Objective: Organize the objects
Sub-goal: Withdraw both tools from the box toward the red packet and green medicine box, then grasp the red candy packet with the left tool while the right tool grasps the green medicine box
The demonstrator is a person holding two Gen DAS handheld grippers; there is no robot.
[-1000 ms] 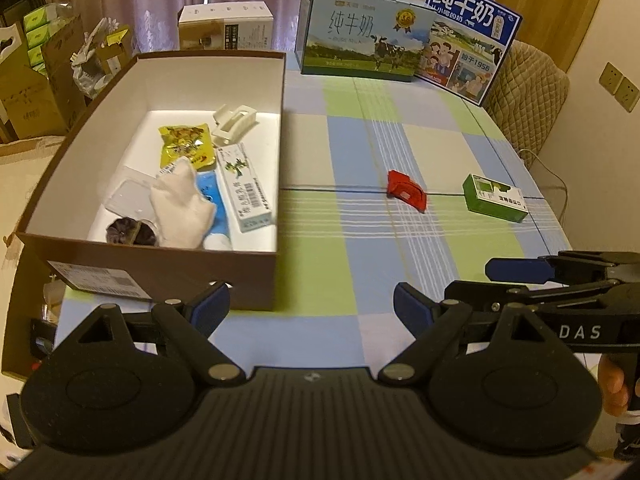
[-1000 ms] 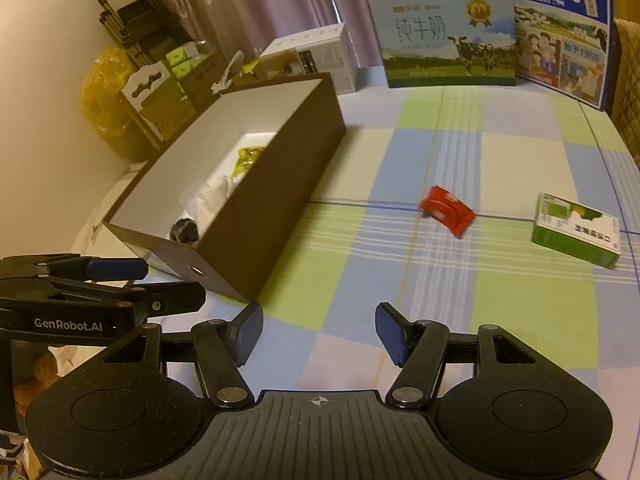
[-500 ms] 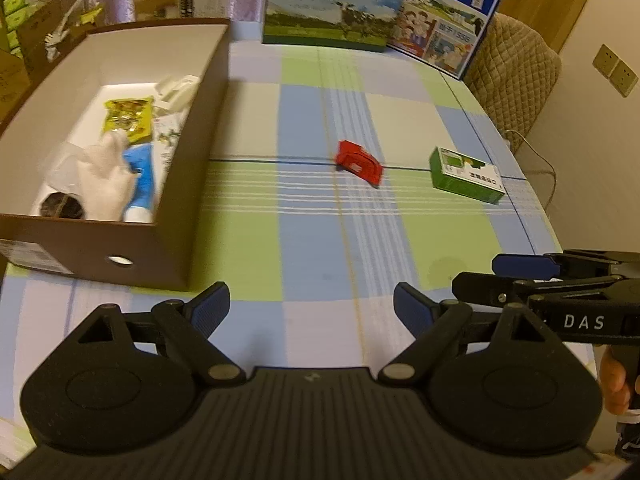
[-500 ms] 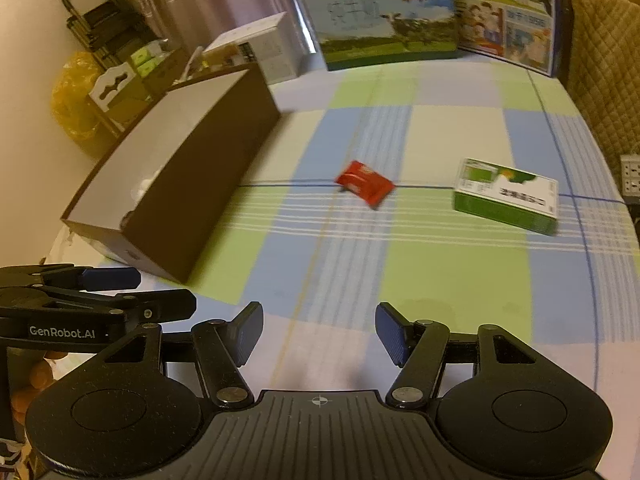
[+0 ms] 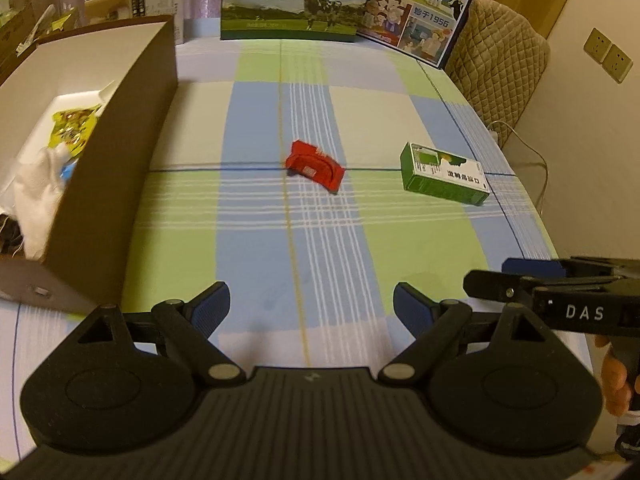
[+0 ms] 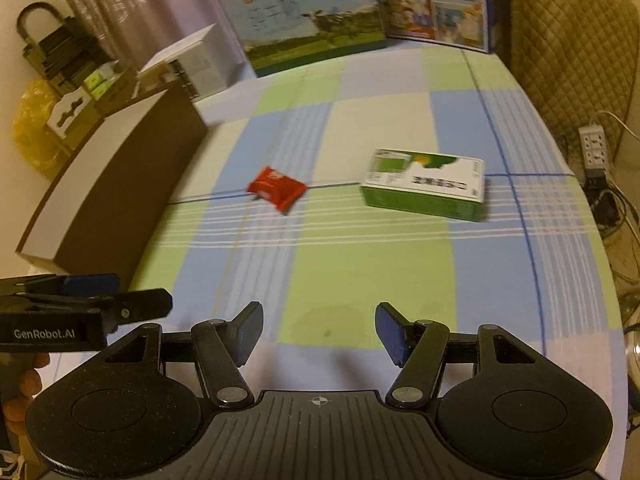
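Both my left gripper and right gripper, jaws open and empty, have swung from the box toward the red packet mid-tabletop, probably my next pickup.

Counter is covered w/ woven cloth, matt, checked in green, blue and cream w/ thin white stripes. Red packet at centre: glossy crinkled plastic film. Green box at 3 o'clock of it: smooth printed cardboard, slight sheen. Brown box at 9 o'clock: matt paperboard outside, plain white inside; white cloth and a shiny yellow foil pack in it. Milk cartons at 12 o'clock: glossy printed card. Chair cover: quilted fabric. Left tool: matt black ribbed plastic, metal rivets, blue rubbery pads. Right tool: same finish.
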